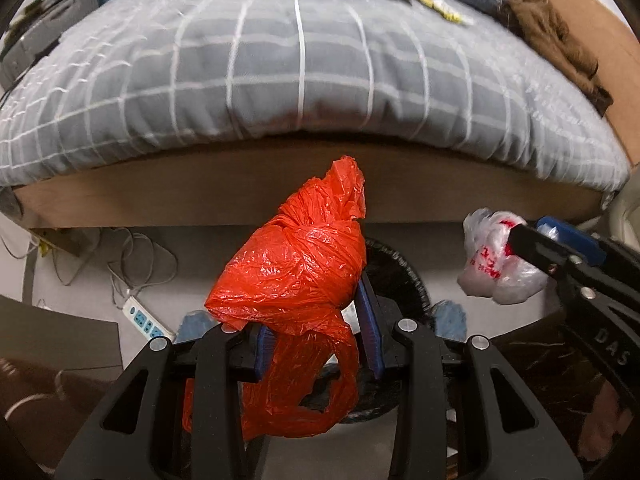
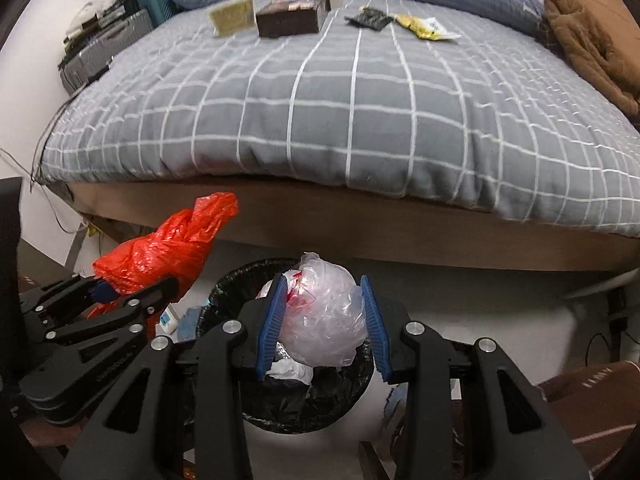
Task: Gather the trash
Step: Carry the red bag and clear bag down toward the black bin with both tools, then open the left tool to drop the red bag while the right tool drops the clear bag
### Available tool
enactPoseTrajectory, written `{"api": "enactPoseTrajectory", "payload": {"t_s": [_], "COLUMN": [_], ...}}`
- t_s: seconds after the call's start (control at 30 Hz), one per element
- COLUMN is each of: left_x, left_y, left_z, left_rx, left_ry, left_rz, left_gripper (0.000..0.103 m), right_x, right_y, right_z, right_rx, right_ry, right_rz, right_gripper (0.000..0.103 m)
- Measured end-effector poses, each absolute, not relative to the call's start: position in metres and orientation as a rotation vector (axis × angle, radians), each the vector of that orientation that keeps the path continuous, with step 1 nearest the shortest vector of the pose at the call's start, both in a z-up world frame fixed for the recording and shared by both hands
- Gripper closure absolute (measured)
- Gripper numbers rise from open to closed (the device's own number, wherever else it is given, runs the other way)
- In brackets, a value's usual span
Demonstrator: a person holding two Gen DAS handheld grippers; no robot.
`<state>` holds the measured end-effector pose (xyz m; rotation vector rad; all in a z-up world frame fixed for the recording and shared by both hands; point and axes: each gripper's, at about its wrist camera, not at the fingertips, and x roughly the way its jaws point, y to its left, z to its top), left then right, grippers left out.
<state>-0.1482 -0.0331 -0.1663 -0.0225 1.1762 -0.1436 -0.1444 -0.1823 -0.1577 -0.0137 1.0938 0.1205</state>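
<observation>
The right gripper [image 2: 322, 320] is pinching the clear bag [image 2: 324, 320] directly above the bin [image 2: 360, 380]; the left gripper [image 1: 312, 328] is pinching the red bag [image 1: 292, 276] beside it.

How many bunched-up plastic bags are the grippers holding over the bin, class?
2. The red bag is clamped in the left gripper; the clear bag with red print is clamped in the right gripper, above the black-lined bin. More bags inside may be hidden.
</observation>
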Motion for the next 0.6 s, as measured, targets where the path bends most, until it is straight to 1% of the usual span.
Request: {"api": "enactPoseTrajectory", "payload": {"t_s": [0.27,0.6], "left_x": [-0.14,-0.138], "left_y": [-0.035,-0.066], "left_z": [-0.207,-0.22], "left_rx": [-0.012,0.026], "left_ry": [1.274,1.298], "left_rz": [-0.171,-0.233], "left_gripper": [0.068,0.067], "right_x": [-0.135,-0.144], "right_y": [-0.181,-0.218], "right_z": [-0.194,-0.209], "right_rx": [-0.061,-0.023], "right_ry": [1.177,1.206], "right_rz": [0.122,0.061], "right_gripper": [0.066,0.066]}}
